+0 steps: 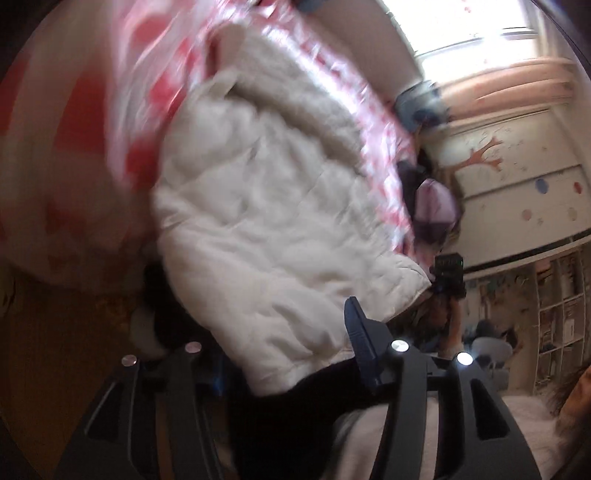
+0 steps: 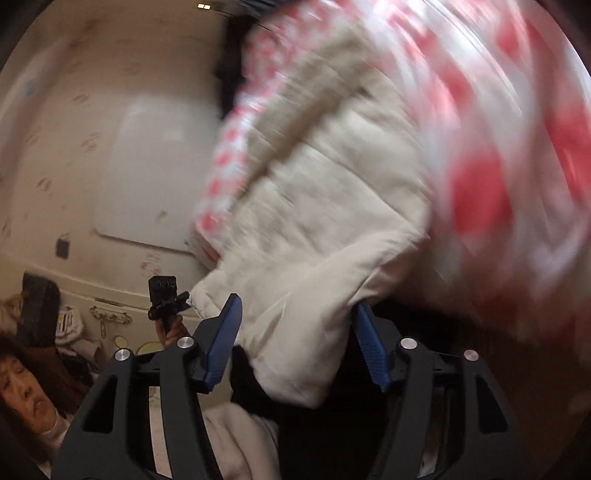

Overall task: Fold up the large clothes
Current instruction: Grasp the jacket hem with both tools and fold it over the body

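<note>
Nearest in our right wrist view, we list the right gripper (image 2: 295,332): two blue fingers (image 2: 221,343) standing about half open, with the lower corner of a white quilted jacket (image 2: 314,229) hanging between them; whether the pads press on it we cannot tell. In our left wrist view we list the left gripper (image 1: 266,332): only one blue finger (image 1: 364,343) shows, the other hidden behind the same jacket (image 1: 266,221), so its state we cannot tell. The jacket lies spread on a red-and-white patterned bedcover (image 1: 92,122), its lighter knit collar (image 1: 295,92) at the far end, all blurred. Beside the bed edge we note a small dark camera on a handle (image 2: 164,299), gripped by a hand (image 2: 171,332). Farther off: a pale cupboard wall with a tree drawing and coloured dots (image 1: 517,173), shelves (image 1: 561,306), and a bright window (image 1: 480,26) at the back.
</note>
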The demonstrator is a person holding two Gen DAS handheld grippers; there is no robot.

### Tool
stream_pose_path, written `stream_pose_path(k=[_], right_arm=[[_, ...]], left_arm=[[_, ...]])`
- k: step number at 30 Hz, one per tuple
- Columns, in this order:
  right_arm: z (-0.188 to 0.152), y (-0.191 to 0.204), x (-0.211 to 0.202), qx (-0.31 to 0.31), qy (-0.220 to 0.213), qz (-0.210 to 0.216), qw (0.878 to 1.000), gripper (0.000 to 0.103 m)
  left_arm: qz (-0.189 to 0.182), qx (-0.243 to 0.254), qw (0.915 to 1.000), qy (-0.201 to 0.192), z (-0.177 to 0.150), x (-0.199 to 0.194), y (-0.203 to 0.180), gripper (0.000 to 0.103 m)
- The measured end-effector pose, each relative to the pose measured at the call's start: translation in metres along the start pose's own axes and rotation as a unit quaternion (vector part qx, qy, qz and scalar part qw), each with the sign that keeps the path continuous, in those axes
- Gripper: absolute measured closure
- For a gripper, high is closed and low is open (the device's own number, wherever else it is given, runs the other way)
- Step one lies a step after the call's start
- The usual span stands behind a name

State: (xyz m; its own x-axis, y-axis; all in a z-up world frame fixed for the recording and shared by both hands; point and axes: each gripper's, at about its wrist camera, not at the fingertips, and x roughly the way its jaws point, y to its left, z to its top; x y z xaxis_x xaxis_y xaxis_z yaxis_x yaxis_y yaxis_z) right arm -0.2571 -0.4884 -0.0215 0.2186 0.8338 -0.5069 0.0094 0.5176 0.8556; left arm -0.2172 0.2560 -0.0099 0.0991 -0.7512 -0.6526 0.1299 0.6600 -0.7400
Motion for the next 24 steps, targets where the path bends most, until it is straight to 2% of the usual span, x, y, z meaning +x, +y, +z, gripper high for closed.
stream_pose_path(k=[1,2,3,6,9,12,14,16,17,18,19,21,22,23,24], right_arm=[[-0.004,-0.019,0.003,0.017,0.006,0.001,1.0,0.042],[-0.008,-0.035,0.004,0.032,0.005,0.007,0.999,0.037],[-0.01,-0.049,0.004,0.049,0.003,0.015,0.999,0.032],[-0.015,-0.068,0.012,0.064,0.003,0.051,0.997,0.028],[-0.015,-0.069,0.028,0.06,0.014,0.091,0.994,0.024],[-0.015,-0.063,0.048,0.046,0.022,0.126,0.991,0.024],[-0.016,-0.056,0.059,0.026,0.029,0.125,0.991,0.025],[-0.019,-0.049,0.064,0.006,0.031,0.127,0.991,0.04],[-0.019,-0.044,0.066,-0.004,0.024,0.118,0.993,0.056],[-0.019,-0.04,0.065,-0.013,0.015,0.107,0.994,0.071],[-0.019,-0.035,0.062,-0.023,0.007,0.102,0.994,0.075],[-0.021,-0.025,0.054,-0.045,-0.008,0.098,0.994,0.083],[-0.021,-0.019,0.05,-0.055,-0.013,0.099,0.993,0.083],[-0.023,-0.015,0.047,-0.062,-0.015,0.104,0.993,0.083],[-0.023,-0.012,0.048,-0.066,-0.015,0.106,0.992,0.083]], left_arm=[[-0.009,-0.012,0.9999,0.0,-0.005,0.002,0.016,0.05],[-0.022,-0.024,0.9995,-0.004,-0.009,0.003,0.029,0.046],[-0.037,-0.034,0.9986,-0.014,-0.012,0.001,0.04,0.036],[-0.063,-0.047,0.9954,-0.056,-0.016,-0.011,0.057,0.015],[-0.097,-0.059,0.9906,-0.076,-0.012,-0.006,0.067,0.01],[-0.107,-0.067,0.9905,-0.055,-0.007,0.015,0.066,0.008],[-0.112,-0.063,0.9911,-0.033,-0.004,0.033,0.06,0.008],[-0.109,-0.052,0.9926,-0.014,-0.001,0.045,0.058,0.008],[-0.096,-0.044,0.9943,-0.015,-0.002,0.046,0.054,0.008],[-0.086,-0.043,0.9952,-0.021,-0.004,0.041,0.052,0.01],[-0.082,-0.044,0.9952,-0.029,-0.008,0.039,0.05,0.016],[-0.064,-0.039,0.9964,-0.039,-0.01,0.034,0.042,0.064],[-0.06,-0.036,0.9965,-0.045,-0.015,0.03,0.043,0.073],[-0.064,-0.03,0.9959,-0.056,-0.018,0.023,0.042,0.078],[-0.067,-0.024,0.9949,-0.072,-0.021,0.016,0.041,0.078]])
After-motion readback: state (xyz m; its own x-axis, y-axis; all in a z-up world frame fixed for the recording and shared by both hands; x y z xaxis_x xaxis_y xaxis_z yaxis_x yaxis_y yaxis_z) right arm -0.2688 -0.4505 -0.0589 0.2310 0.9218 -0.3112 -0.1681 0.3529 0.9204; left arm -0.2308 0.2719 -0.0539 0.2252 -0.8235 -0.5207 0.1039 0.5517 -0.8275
